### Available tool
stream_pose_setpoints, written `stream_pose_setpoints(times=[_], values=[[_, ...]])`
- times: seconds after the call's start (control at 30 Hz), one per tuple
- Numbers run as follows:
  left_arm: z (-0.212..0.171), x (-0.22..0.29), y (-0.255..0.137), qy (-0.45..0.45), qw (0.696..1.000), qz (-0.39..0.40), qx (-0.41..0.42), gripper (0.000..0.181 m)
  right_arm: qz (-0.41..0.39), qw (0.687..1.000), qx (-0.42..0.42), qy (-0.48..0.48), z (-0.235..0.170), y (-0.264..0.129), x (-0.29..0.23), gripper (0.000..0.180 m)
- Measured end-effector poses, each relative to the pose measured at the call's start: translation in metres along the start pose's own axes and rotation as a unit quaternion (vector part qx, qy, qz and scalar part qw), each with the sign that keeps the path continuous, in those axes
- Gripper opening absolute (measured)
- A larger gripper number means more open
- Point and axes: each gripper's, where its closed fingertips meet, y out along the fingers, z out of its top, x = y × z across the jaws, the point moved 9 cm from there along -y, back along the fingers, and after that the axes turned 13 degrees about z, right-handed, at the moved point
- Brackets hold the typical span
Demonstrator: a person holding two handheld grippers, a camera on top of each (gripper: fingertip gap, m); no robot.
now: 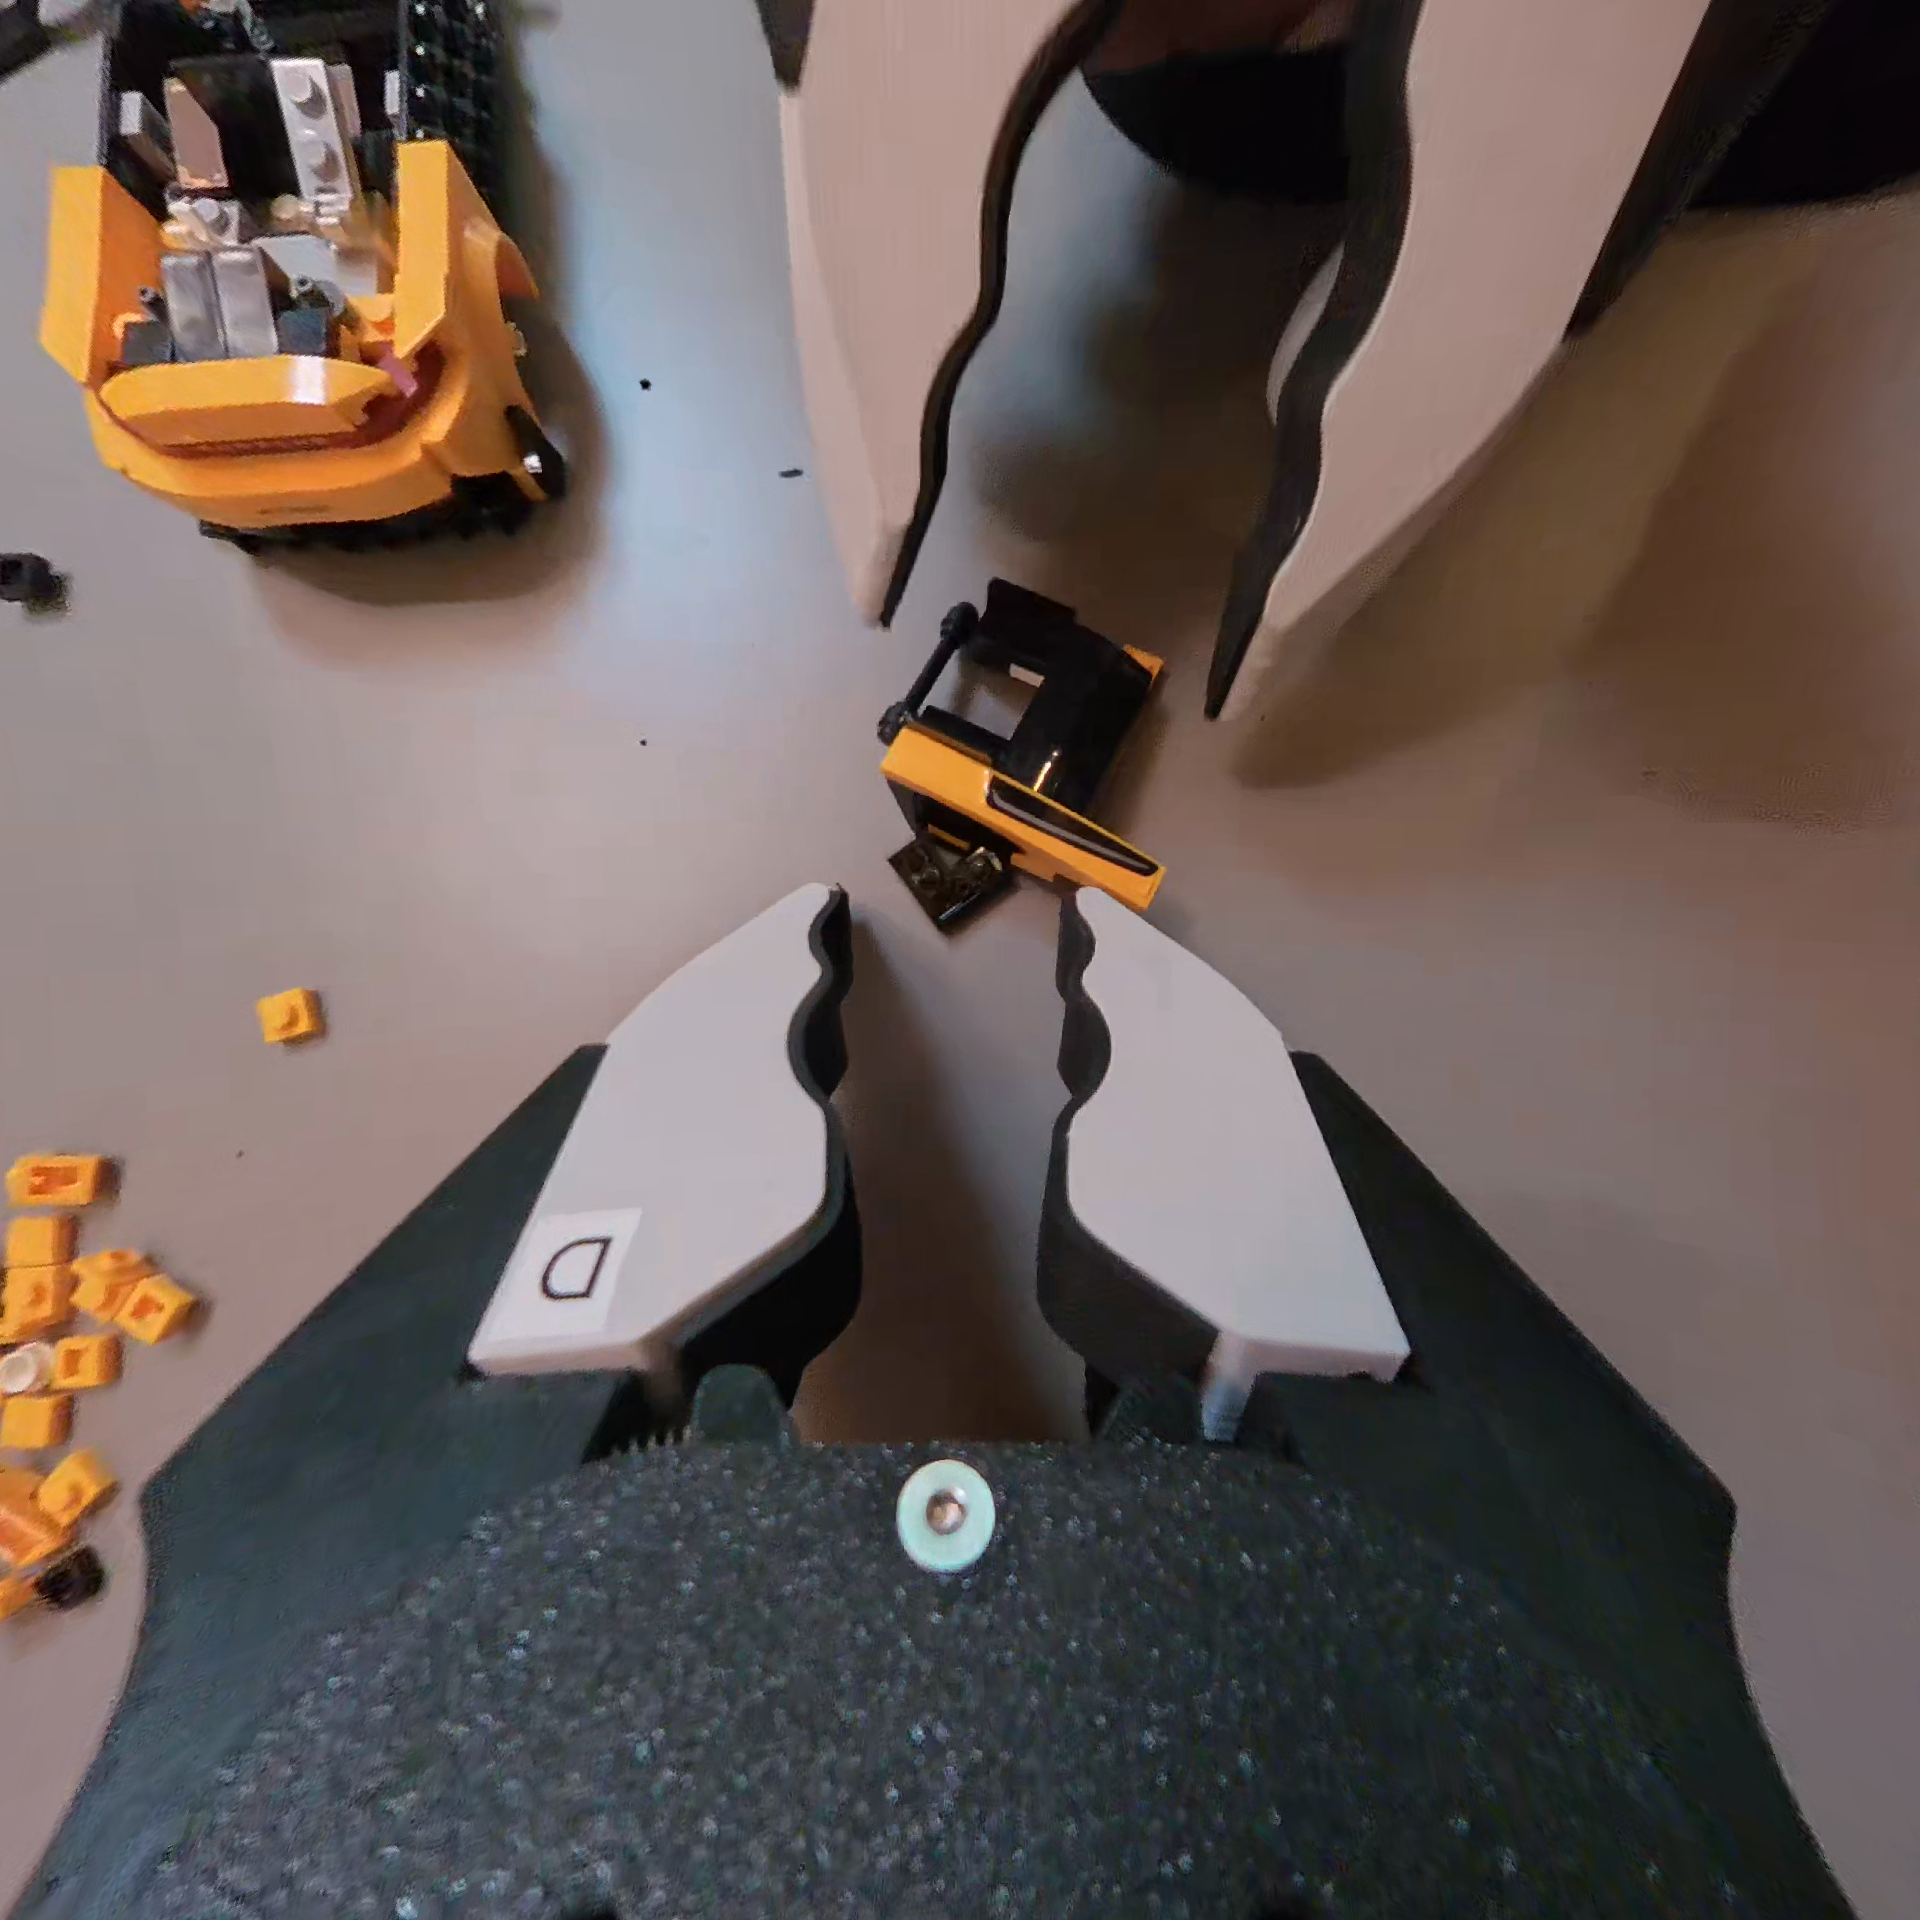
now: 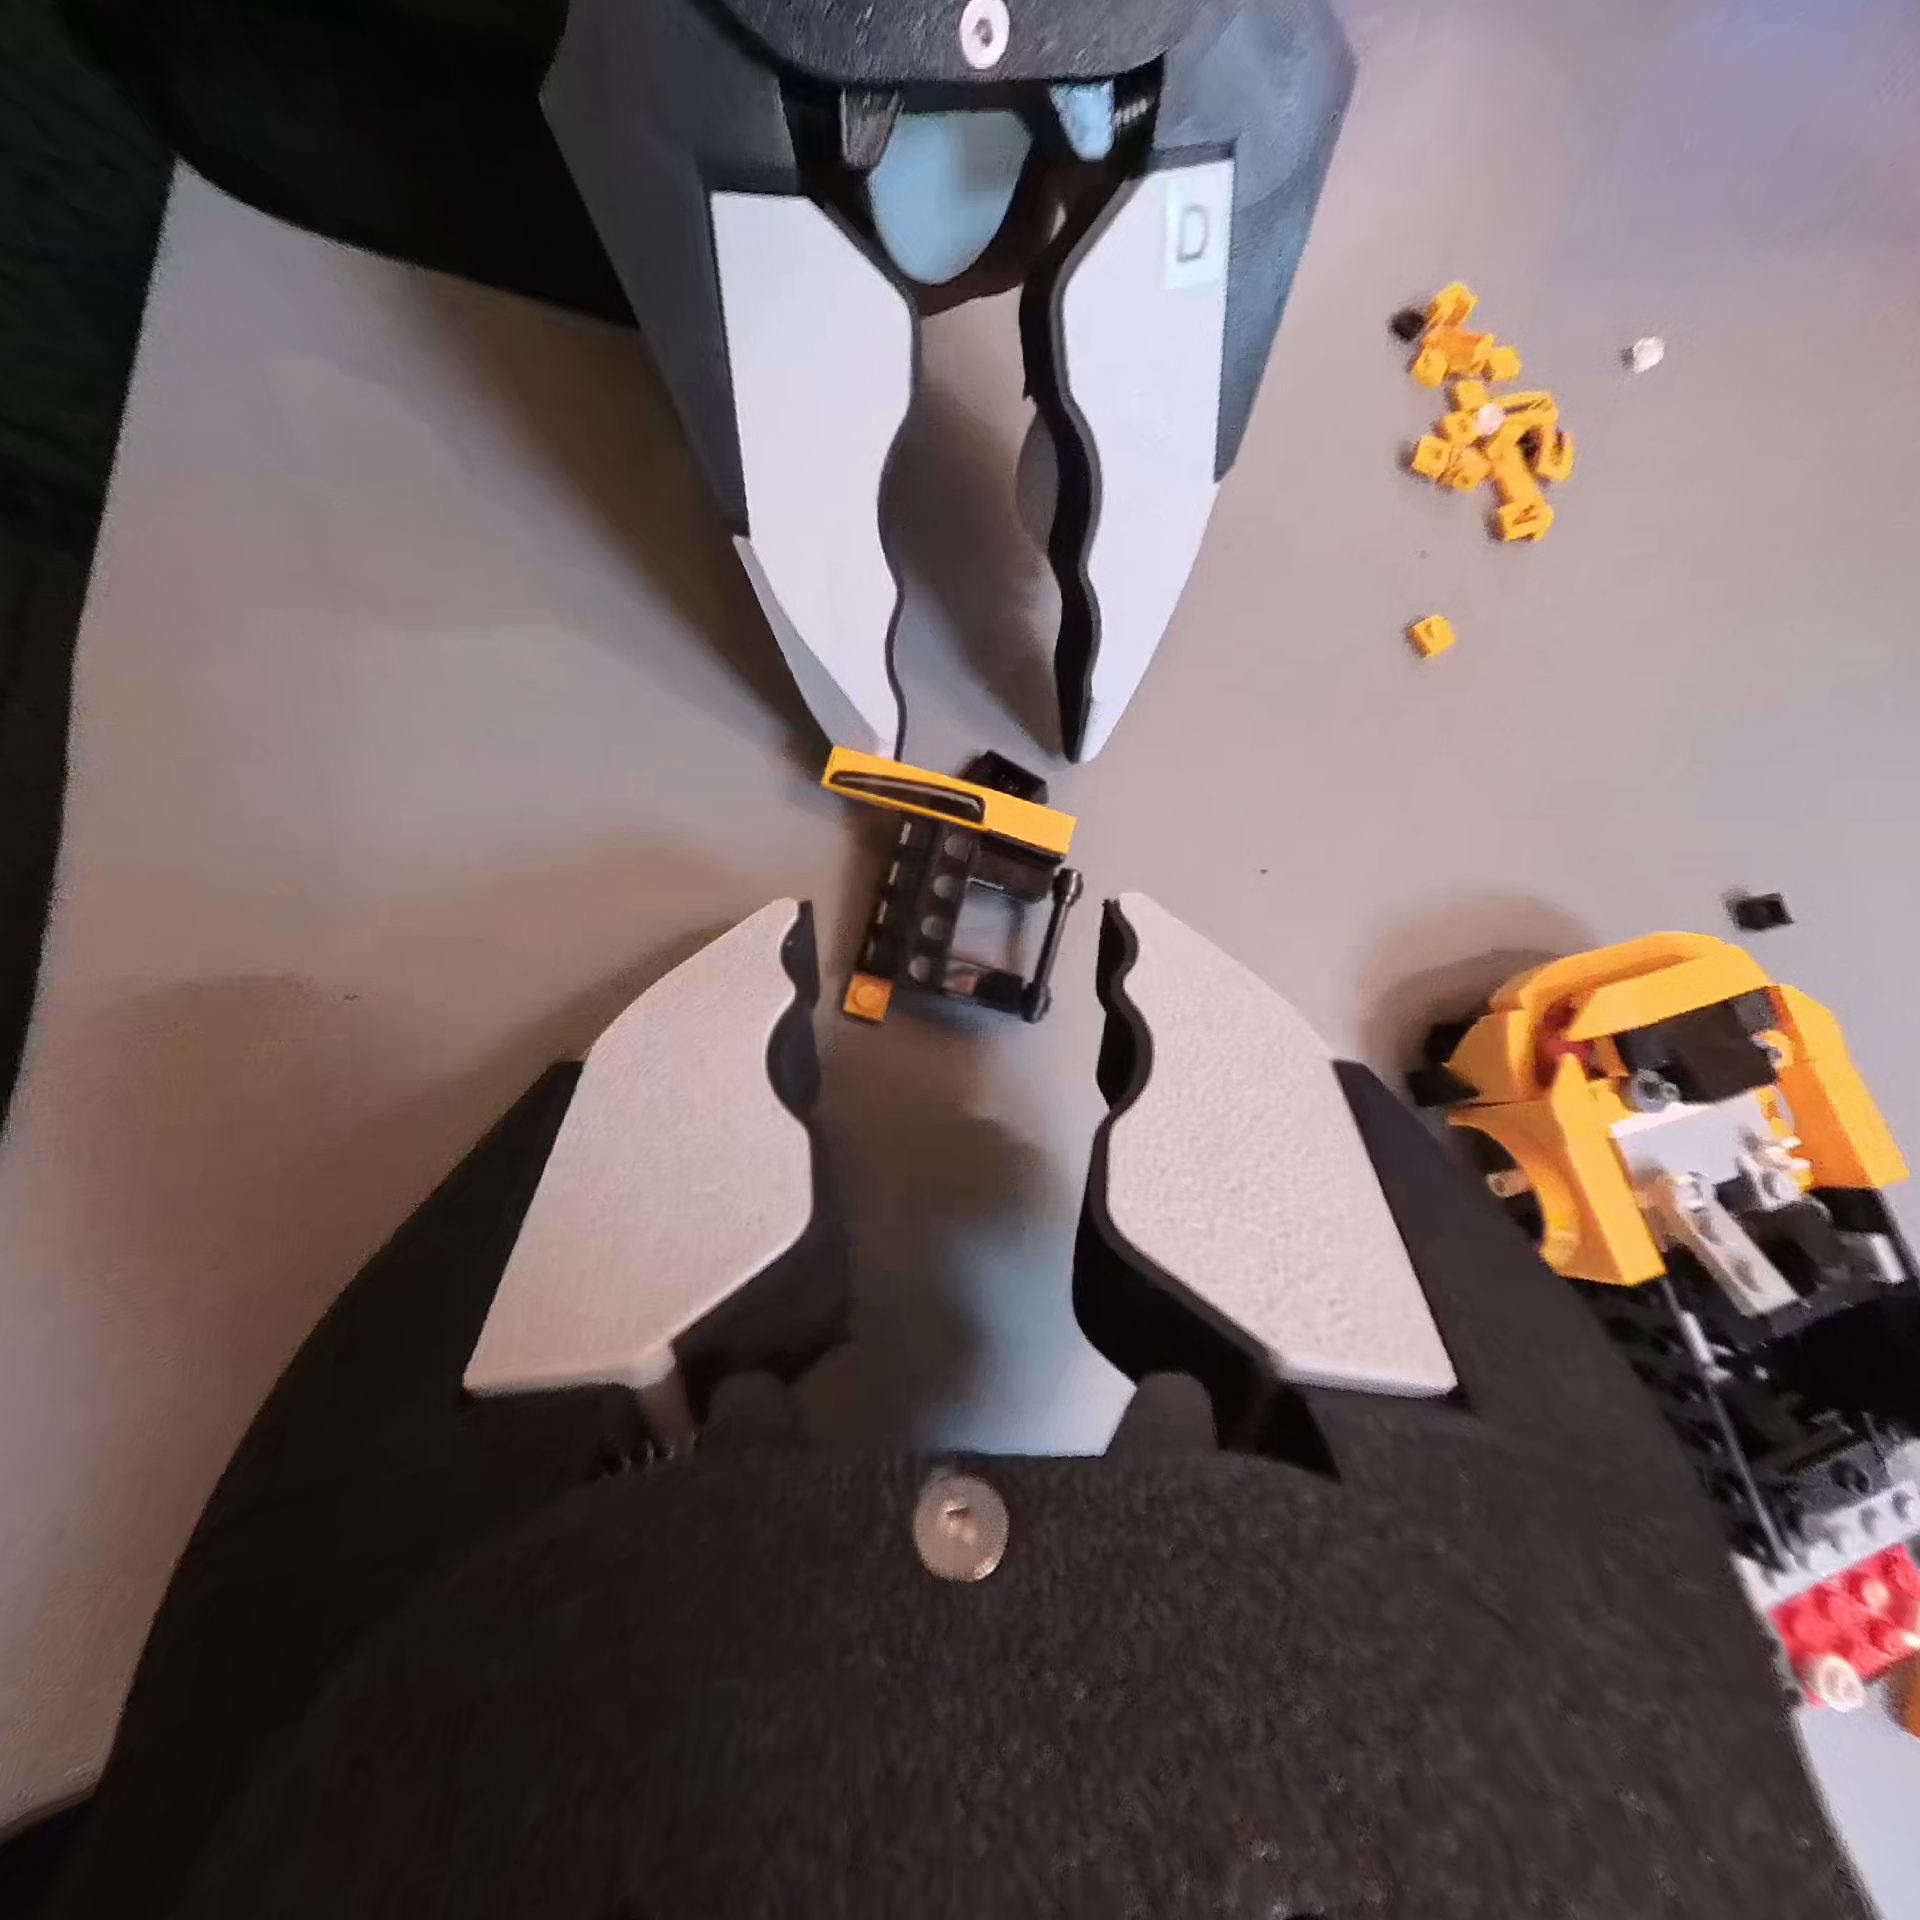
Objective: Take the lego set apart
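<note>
In the left wrist view the left gripper [image 1: 954,909] is sitting low over the grey bench [image 1: 520,790] with its jaws spread apart and nothing between them. Just past its fingertips a small black and yellow lego piece [image 1: 1023,753] is lying on the bench, apart from both grippers; a little black plate at its near end is lying closest to the left gripper's tips. Nothing is standing between the gripper and this piece.

To the near left of that view a heap of loose yellow bricks [image 1: 62,1340] is lying at the frame edge, with a single yellow brick [image 1: 291,1015] resting by itself between the heap and the gripper. Farther off at upper left, the yellow lego vehicle [image 1: 281,312] is sitting on the bench well apart from the small piece, its top open and grey and black parts showing inside.

Across from the left gripper, the right gripper [image 1: 1044,665] is reaching in from the far side, its jaws also parted and empty, its tips flanking the far end of the small piece without touching it.

In the right wrist view the right gripper [image 2: 951,914] is hovering with the small piece [image 2: 951,894] just ahead of and partly between its open fingertips, the left gripper [image 2: 987,743] pointing in from beyond. The vehicle [image 2: 1662,1143] is lying at the right, and the loose bricks [image 2: 1486,416] are scattered farther back.
</note>
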Motion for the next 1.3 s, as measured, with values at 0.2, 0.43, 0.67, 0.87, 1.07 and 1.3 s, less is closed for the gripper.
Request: stream_pose_setpoints(times=[0.2,0.43,0.67,0.87,1.07,1.3], values=[[-0.001,0.003,0.000,-0.003,1.000,-0.009,0.008,0.031,-0.004,0.998,-0.055,0.008,-0.003,0.013,0.001,0.039],[-0.005,-0.002,-0.002,-0.019,1.000,0.014,0.007,0.031,-0.005,0.998,-0.057,0.010,-0.009,-0.002,0.002,0.018],[-0.001,0.001,0.000,-0.009,1.000,0.020,0.013,0.018,0.014,0.996,-0.085,0.026,-0.020,-0.012,0.002,0.018],[0.004,0.001,-0.036,0.014,0.994,0.039,0.102,0.017,0.009,0.998,-0.062,0.030,-0.021,-0.022,0.002,0.020],[0.000,-0.026,-0.104,-0.194,0.903,-0.111,0.366,0.017,-0.038,0.996,0.076,-0.007,-0.002,-0.044,0.005,0.023],[0.008,-0.030,-0.101,-0.305,0.779,-0.317,0.446,0.018,-0.090,0.955,0.262,-0.107,0.057,-0.057,-0.020,0.023]])
